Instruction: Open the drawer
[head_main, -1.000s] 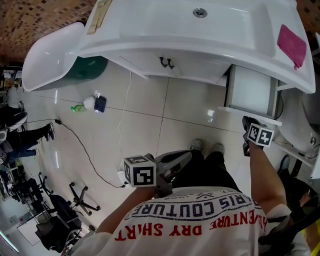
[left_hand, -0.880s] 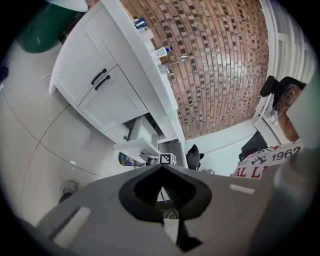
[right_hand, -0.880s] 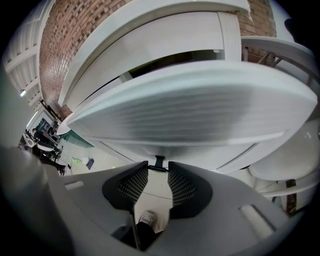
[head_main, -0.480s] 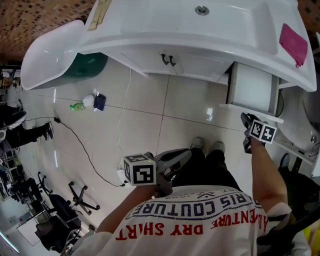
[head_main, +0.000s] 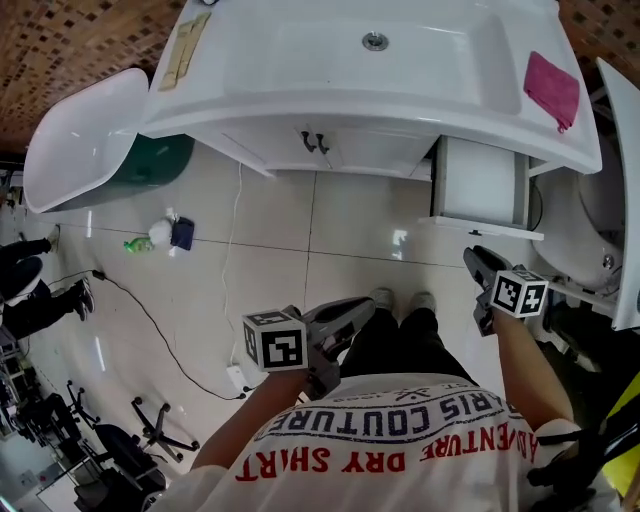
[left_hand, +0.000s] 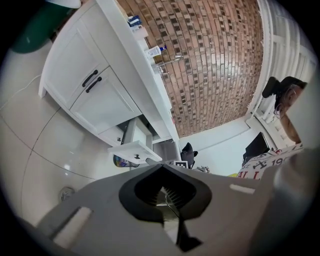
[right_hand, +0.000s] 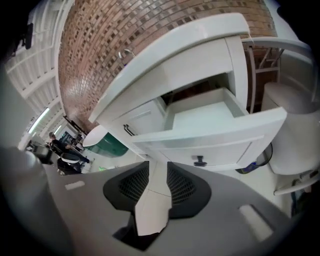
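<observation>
Evidently light and rigid, drawer (head_main: 478, 180), already out, is best gripped by its small knob (right_hand: 199, 161); right gripper (right_hand: 156, 167) is seen closing on nothing, left gripper (left_hand: 161, 166) pressed shut, empty.

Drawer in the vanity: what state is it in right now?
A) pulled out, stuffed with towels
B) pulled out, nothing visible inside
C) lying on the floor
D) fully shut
B: the drawer stands pulled out from the vanity, and the right gripper view shows its white inside bare.
</observation>
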